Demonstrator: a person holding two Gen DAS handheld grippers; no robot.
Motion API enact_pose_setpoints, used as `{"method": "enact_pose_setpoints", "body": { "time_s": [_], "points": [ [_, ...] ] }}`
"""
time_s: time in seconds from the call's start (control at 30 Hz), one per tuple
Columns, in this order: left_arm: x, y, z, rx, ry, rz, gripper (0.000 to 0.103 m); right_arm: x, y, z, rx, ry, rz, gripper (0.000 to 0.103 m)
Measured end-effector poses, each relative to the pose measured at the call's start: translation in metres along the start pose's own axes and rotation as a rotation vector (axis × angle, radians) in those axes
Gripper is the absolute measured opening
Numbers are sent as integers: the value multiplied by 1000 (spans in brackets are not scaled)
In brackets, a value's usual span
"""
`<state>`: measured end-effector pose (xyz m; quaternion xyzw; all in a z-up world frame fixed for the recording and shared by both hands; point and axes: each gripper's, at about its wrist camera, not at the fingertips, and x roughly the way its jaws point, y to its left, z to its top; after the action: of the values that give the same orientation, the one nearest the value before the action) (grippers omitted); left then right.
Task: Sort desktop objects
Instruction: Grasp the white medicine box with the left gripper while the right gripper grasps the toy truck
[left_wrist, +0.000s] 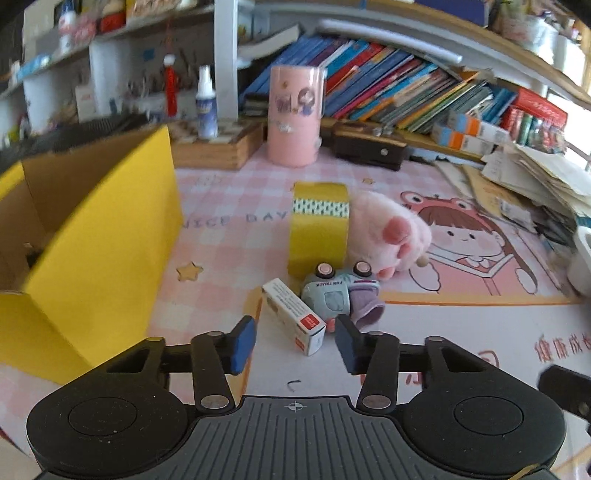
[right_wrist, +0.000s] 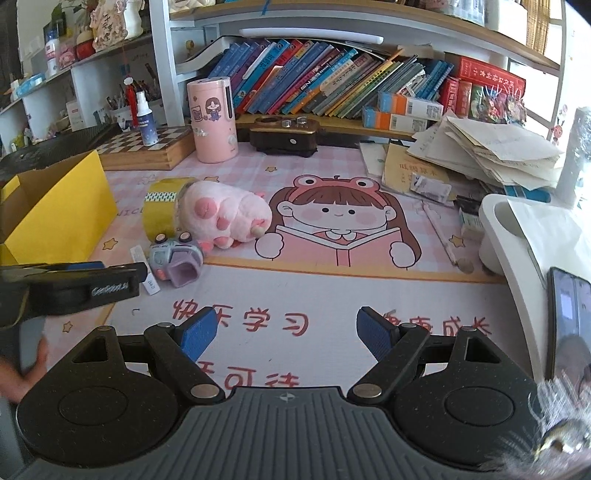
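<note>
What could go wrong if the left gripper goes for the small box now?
1. The box lies skewed to the open left gripper, so the pads may catch a corner and spin it.
2. The toy truck sits right against the box; the right pad could snag or push it.
3. The tape roll stands on edge behind them; a knock through the truck might roll it.

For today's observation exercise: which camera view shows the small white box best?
The left wrist view: the small white box lies close, just ahead of the open left tool, showing its top, side and red end. In the right wrist view the box is farther off, and the left tool's dark body covers part of it.
</note>
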<state>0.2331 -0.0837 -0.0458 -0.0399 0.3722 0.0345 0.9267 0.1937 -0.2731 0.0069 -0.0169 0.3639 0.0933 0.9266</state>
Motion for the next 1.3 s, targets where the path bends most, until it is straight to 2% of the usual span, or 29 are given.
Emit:
{"method": "enact_pose_setpoints", "body": {
  "time_s": [0.2, 0.33, 0.57, 0.7, 0.83, 0.93, 1.03, 1.13, 1.3],
  "points": [
    [15, -9, 1, 65, 35, 47, 23, 10, -6, 5, 3, 19, 2, 81],
    [15, -9, -1, 119, 38, 78, 23, 19, -6, 7, 7, 36, 19, 82],
    [42, -6, 8, 98, 66, 95, 24, 27, -2, 10, -15, 42, 37, 81],
    [43, -1, 11, 87, 59, 88, 13, 31, -3, 12, -11, 49, 44, 81],
    [19, 10, 11, 38, 17, 70, 13, 37, 3, 17, -20, 46, 74, 82],
    [-8, 23, 12, -21, -12, 24, 13, 46, 15, 22, -41, 47, 121, 82],
    [-34, 32, 13, -21, -43, -22, 13, 62, 30, 26, -75, 35, 169, 82],
    [-56, 36, 14, 12, -88, 0, 13, 81, 47, 26, -113, 19, 207, 82],
    [-79, 49, 16, -28, -133, 16, 13, 113, 73, 27, -164, -5, 266, 79]
  ]
}}
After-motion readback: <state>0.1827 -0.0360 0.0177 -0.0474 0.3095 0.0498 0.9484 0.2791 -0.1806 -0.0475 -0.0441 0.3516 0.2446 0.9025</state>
